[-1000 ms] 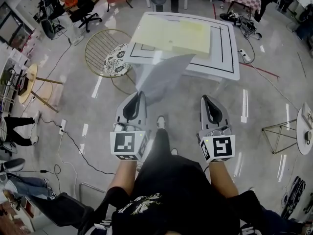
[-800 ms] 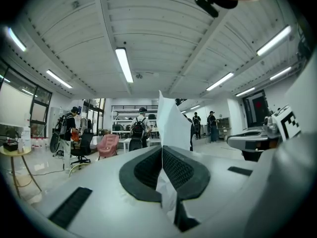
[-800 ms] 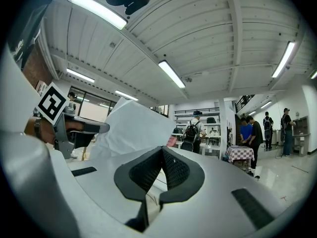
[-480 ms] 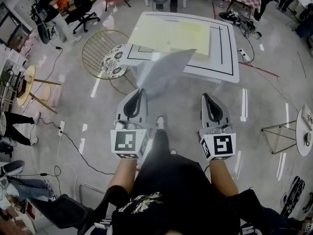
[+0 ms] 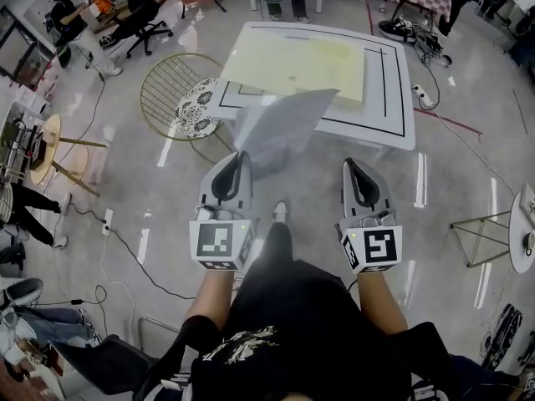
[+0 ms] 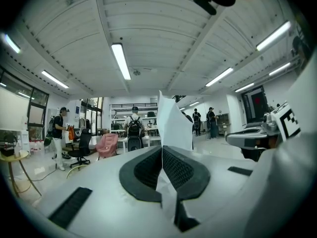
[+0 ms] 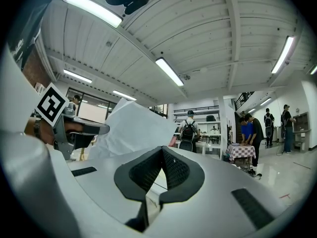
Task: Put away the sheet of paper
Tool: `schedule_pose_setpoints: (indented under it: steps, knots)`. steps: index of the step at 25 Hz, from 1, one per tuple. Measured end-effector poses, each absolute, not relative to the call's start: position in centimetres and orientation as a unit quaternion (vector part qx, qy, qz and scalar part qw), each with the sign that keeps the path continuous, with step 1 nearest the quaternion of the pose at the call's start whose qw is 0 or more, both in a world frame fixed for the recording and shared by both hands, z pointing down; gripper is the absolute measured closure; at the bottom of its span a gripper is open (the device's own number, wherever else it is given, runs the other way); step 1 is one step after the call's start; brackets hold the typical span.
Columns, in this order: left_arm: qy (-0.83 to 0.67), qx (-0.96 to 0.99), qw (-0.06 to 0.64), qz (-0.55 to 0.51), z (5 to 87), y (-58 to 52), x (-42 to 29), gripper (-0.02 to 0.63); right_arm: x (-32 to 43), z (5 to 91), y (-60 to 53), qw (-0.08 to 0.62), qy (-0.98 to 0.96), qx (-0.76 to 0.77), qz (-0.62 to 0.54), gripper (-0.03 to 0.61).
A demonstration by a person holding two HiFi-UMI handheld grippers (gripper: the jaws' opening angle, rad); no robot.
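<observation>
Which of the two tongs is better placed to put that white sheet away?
Left, most likely. The left tongs are shut on the sheet of paper, which points toward the white table ahead. The right tongs are shut on nothing and would first have to take it over.

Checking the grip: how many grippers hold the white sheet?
1. The left gripper, at the head view's left, is shut on the sheet of paper; the right gripper beside it is shut, empty.
</observation>
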State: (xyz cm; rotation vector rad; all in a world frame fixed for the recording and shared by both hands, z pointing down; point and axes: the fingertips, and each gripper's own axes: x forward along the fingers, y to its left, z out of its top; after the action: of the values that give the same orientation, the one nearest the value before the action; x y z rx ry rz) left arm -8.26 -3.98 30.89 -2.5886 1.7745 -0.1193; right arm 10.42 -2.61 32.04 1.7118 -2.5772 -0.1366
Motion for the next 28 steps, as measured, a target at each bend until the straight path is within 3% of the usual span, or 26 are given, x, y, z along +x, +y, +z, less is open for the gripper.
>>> schedule_pose_setpoints:
  steps: [28]
  knots:
    - [0.537, -0.843, -0.008, -0.011, 29.3, -20.5, -10.9, 0.612, 8.6, 30.6, -16.8, 0.033, -0.809, 0.584, -0.058, 0.58]
